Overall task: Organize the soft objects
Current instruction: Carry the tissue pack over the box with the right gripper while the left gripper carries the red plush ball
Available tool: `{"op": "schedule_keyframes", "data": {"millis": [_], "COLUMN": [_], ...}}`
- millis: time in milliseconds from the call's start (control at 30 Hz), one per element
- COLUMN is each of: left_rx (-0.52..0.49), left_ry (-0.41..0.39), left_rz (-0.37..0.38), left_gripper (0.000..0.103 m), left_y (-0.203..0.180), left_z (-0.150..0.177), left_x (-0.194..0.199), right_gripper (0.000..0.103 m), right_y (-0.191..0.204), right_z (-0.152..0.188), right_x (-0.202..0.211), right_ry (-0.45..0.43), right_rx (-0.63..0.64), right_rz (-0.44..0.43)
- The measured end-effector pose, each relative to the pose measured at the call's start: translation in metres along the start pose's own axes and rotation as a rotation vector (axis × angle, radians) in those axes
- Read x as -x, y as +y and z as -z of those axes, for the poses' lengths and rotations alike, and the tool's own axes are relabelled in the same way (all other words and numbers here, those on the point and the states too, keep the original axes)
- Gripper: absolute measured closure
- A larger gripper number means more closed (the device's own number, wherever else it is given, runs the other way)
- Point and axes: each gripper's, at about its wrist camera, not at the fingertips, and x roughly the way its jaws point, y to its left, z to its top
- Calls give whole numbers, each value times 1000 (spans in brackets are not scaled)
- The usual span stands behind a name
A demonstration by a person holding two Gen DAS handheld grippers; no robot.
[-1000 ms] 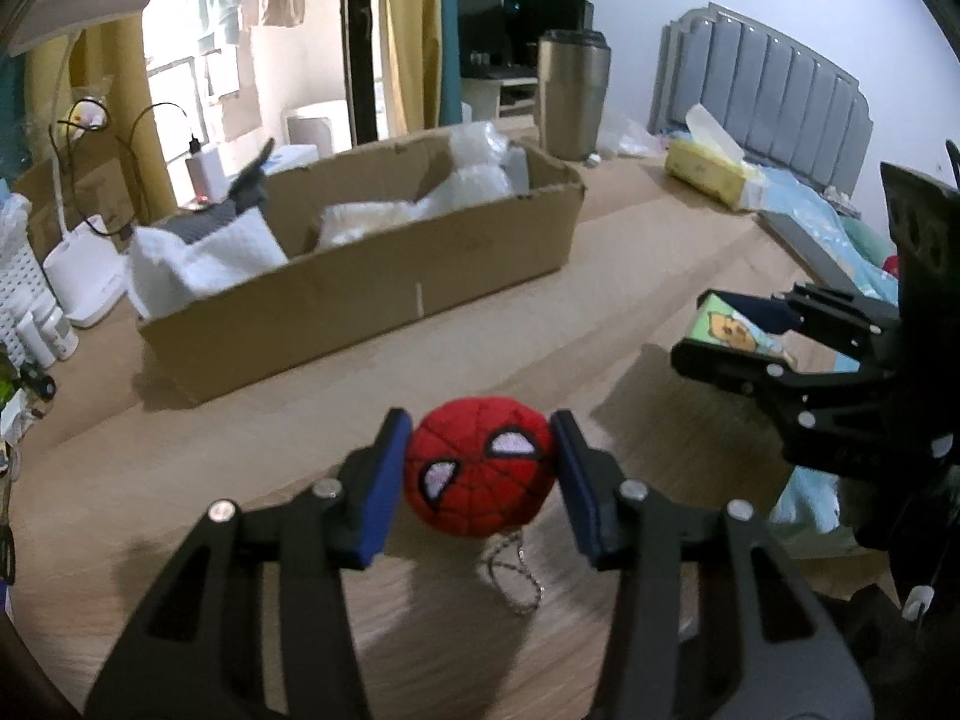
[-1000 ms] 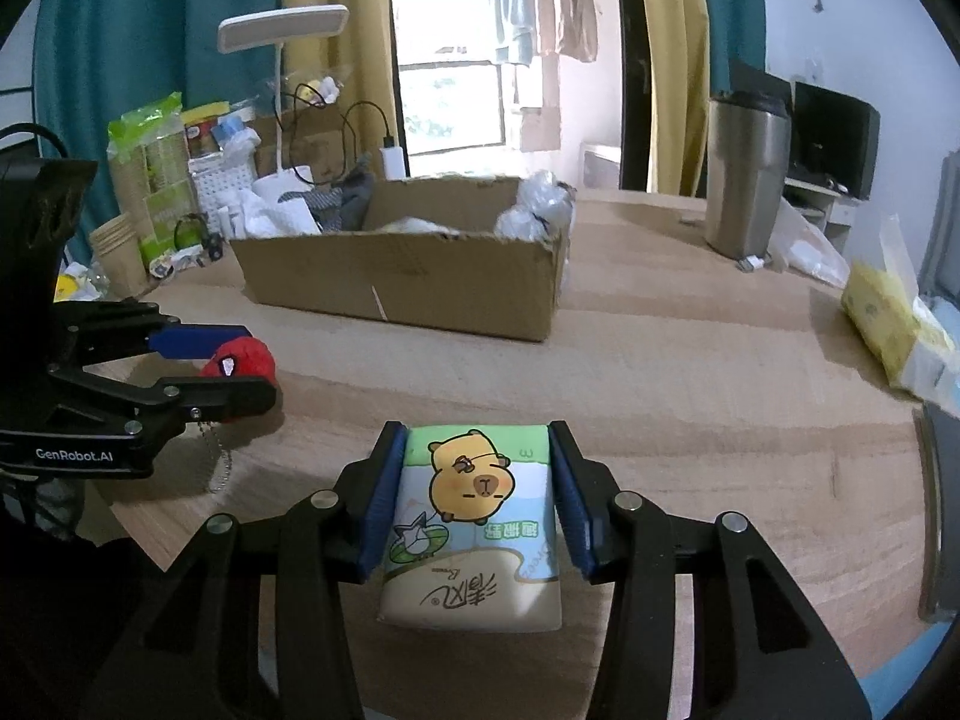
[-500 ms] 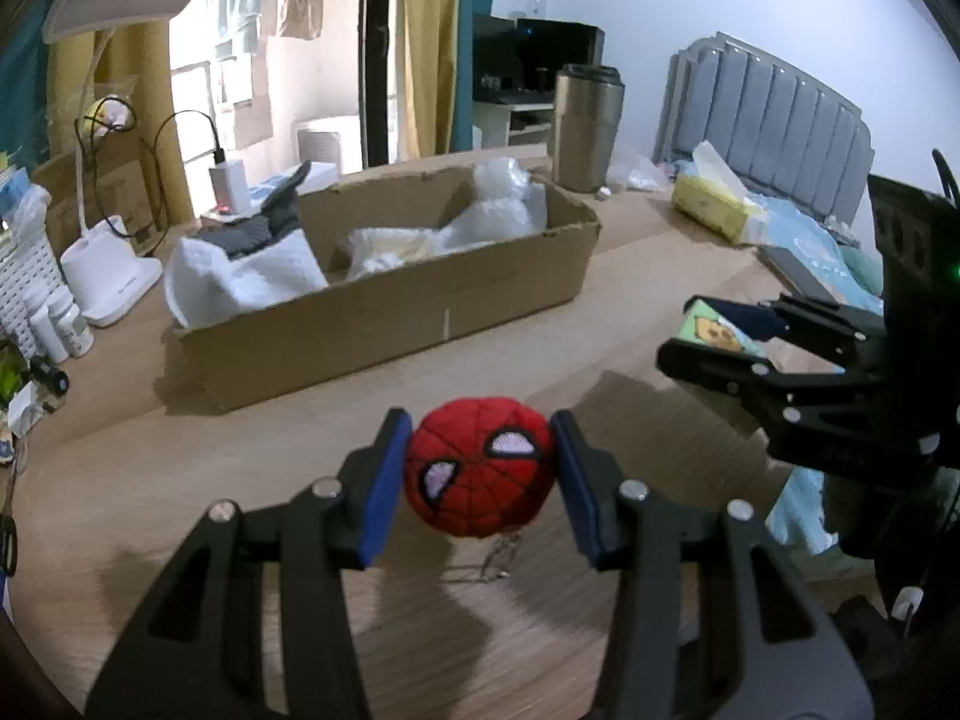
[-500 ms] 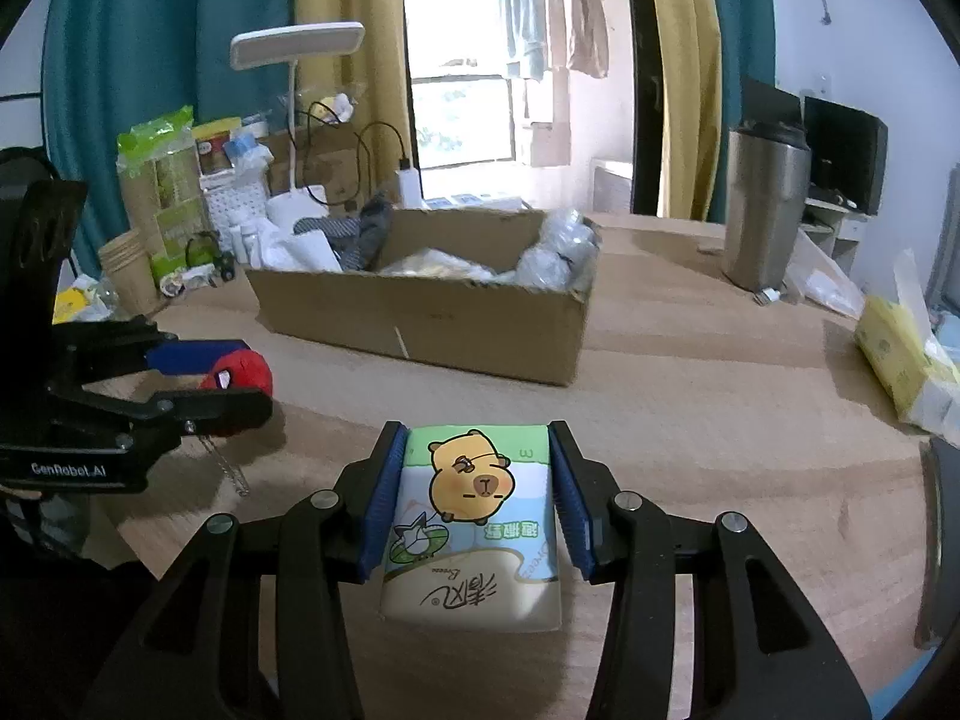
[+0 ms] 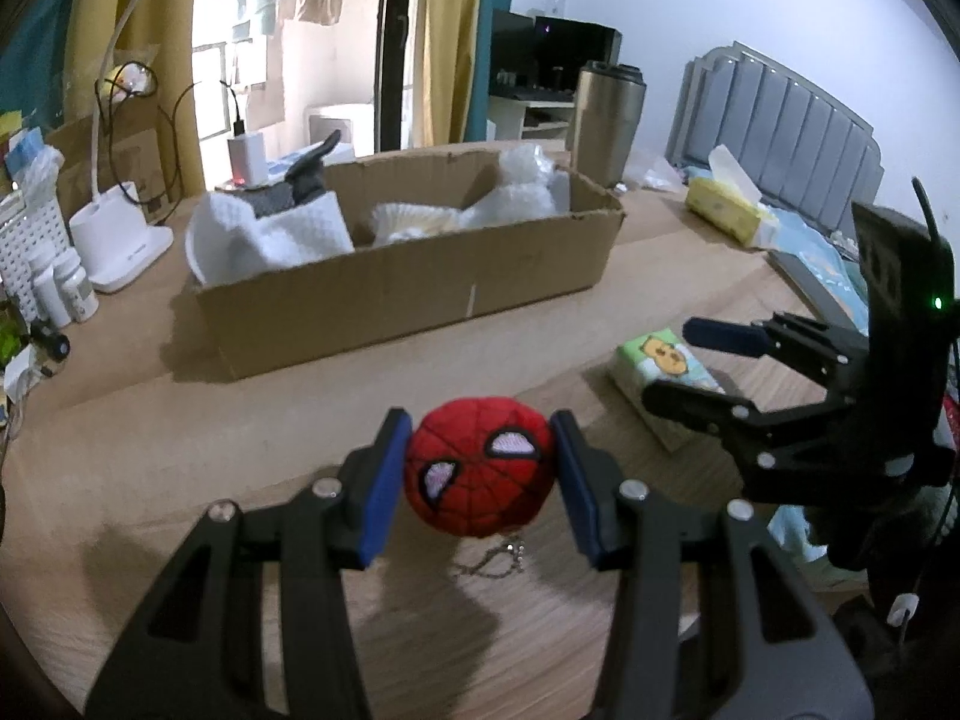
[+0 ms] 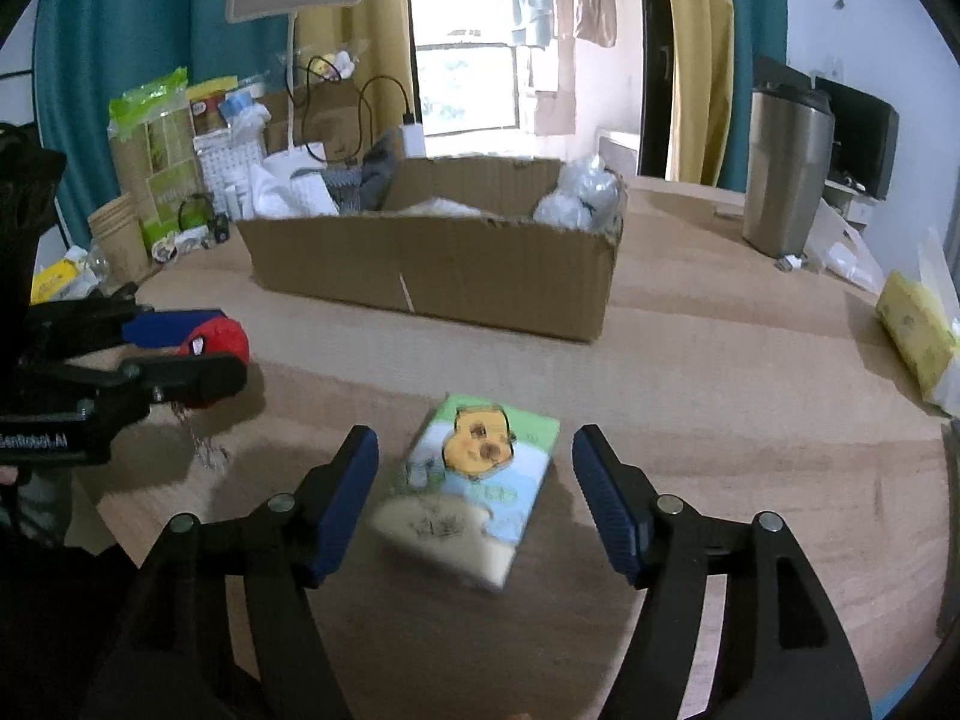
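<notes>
My left gripper (image 5: pixel 480 480) is shut on a red spider-face plush ball (image 5: pixel 479 467) with a small chain hanging under it, held low over the wooden table; it also shows in the right wrist view (image 6: pixel 216 336). My right gripper (image 6: pixel 474 498) is open, its blue pads apart on either side of a tissue pack (image 6: pixel 474 480) with a cartoon capybara, which lies tilted on the table between them. The pack also shows in the left wrist view (image 5: pixel 660 366). A cardboard box (image 5: pixel 408 294) holding white soft items stands behind, across the table.
A steel tumbler (image 6: pixel 786 174) stands at the back right. A yellow tissue pack (image 6: pixel 918 330) lies at the right edge. A white desk lamp (image 5: pixel 120 234), bottles and packets crowd the left side. A bed headboard (image 5: pixel 774 120) is beyond the table.
My right gripper has opened and let go of the tissue pack, which now lies tilted on the table. My left gripper still holds the plush ball, a little nearer the box.
</notes>
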Motion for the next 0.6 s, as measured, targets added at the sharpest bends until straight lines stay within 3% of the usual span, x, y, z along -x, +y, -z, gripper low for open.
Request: {"op": "schedule_keyframes", "data": {"millis": [333, 500, 600], "left_rx": [9, 15, 12], "left_ry": [11, 10, 5], "left_rz": [10, 8, 7], "left_gripper": [54, 54, 54], "left_y": [-1, 1, 1], "left_z": [4, 4, 4], "left_x": [-5, -6, -5], "right_gripper": [33, 50, 51], "right_y": [7, 12, 13], "right_z": [8, 7, 5], "right_x": [-9, -11, -11], "right_ry": [43, 47, 44], "right_rx": [15, 45, 52], "right_rz": [6, 5, -1]}}
